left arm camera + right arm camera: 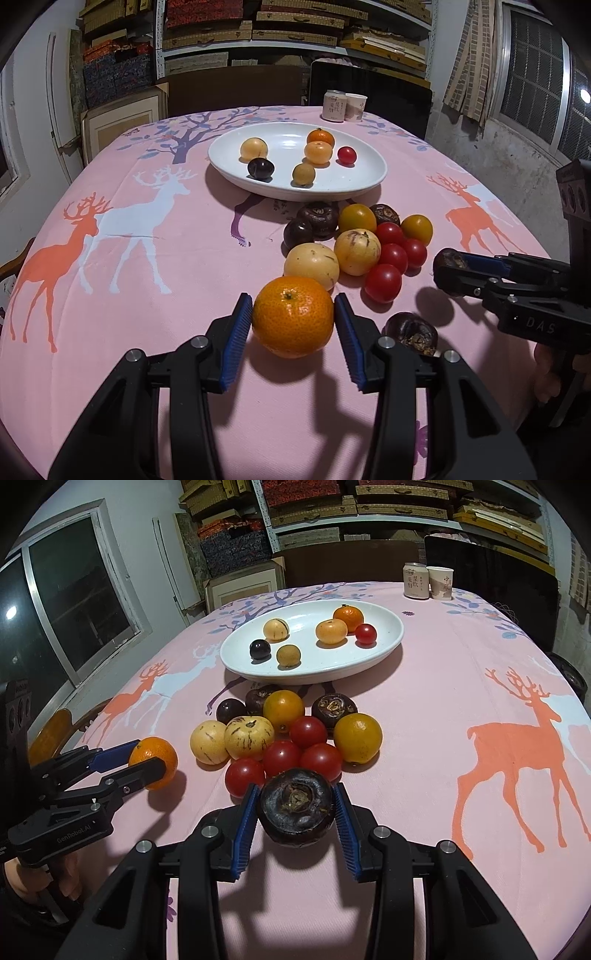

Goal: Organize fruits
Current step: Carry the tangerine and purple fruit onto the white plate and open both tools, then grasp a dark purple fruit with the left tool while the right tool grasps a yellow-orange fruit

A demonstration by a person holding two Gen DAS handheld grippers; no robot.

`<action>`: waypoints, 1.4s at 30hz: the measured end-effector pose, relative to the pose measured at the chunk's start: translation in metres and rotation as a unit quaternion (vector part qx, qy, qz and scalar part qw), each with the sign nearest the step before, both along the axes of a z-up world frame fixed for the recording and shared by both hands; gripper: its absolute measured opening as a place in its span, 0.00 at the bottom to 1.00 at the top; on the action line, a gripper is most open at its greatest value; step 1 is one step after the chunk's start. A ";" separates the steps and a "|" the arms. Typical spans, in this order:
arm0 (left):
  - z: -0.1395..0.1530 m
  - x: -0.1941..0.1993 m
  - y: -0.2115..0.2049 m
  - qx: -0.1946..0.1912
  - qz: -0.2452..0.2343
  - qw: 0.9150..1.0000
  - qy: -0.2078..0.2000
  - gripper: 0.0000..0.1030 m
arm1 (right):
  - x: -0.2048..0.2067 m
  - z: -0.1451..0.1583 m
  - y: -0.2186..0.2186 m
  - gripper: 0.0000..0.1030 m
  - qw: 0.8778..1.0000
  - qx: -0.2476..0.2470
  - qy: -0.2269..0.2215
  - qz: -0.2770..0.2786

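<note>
The left gripper (293, 318) clamps a round, pebbly-skinned orange (293, 316) between its ribbed blue pads, stem end tilted up and away from the fingers. The right gripper (296, 808) squeezes a squat, dark, wrinkled fruit (296, 807), its dried calyx facing up toward the camera. Just beyond the right fingers sit smooth red tomatoes (280, 757); farther off, a glossy white oval plate (388, 646).
</note>
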State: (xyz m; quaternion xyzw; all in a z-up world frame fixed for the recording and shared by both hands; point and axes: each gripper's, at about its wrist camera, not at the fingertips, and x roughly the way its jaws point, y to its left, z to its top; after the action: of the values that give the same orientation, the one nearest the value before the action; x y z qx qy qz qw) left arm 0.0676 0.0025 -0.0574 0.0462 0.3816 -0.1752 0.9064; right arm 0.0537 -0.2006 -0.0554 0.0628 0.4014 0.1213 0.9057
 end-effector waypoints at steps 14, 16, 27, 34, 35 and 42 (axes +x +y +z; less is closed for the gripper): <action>0.037 0.034 -0.015 -0.004 -0.013 0.999 -0.030 0.44 | 0.028 0.049 -0.030 0.40 0.999 0.019 -0.040 -0.012; 0.043 0.051 -0.017 -0.014 -0.014 0.999 -0.026 0.44 | 0.043 0.060 -0.033 0.40 0.999 0.021 -0.046 -0.010; 0.042 0.179 -0.051 -0.004 0.000 0.999 -0.035 0.44 | 0.143 0.059 -0.028 0.40 0.999 -0.005 -0.035 0.002; 0.009 0.242 -0.063 -0.002 0.000 1.000 0.014 0.44 | 0.200 0.024 -0.024 0.40 1.000 -0.014 0.002 0.009; 0.007 0.245 -0.065 0.001 -0.004 1.000 0.017 0.44 | 0.205 0.020 -0.024 0.41 1.000 -0.010 0.006 0.013; 0.020 0.239 -0.059 -0.012 0.007 1.000 -0.009 0.65 | 0.199 0.021 -0.028 0.53 1.000 0.003 -0.012 0.015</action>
State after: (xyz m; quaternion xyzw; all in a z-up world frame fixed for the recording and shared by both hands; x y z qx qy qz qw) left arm 0.3069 -0.0566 -0.0377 0.0344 0.3718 -0.1734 0.9113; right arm 0.2528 -0.2288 -0.0343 0.0585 0.3909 0.1369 0.9083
